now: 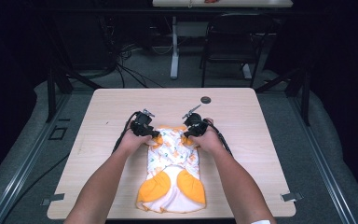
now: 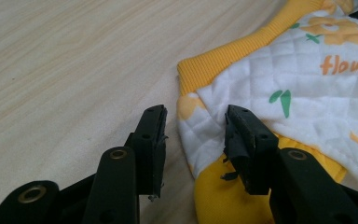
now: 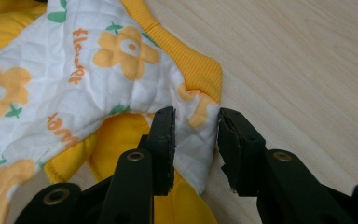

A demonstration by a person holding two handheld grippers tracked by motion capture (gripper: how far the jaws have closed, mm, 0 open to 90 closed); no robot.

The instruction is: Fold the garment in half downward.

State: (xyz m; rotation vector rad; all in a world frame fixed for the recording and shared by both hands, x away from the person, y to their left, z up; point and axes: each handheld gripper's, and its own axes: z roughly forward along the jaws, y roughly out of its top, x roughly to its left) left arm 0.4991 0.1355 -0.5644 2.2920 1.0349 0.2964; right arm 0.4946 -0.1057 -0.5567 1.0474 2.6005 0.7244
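High view is showing a person's two hands holding the left gripper (image 1: pixel 154 134) and the right gripper (image 1: pixel 185 135) at the far corners of a white, flower-printed garment (image 1: pixel 172 168) with orange trim, which is lying flat on the wooden table (image 1: pixel 242 140) near its front edge. Left gripper view is showing its jaws standing apart around the quilted corner (image 2: pixel 200 135). Right gripper view is showing its jaws released, straddling the opposite corner (image 3: pixel 196 135) without pinching it

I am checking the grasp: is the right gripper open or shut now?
Open. In the right gripper view, the right gripper has a clear gap between its jaws, which straddle the garment's white quilted corner without pinching it.
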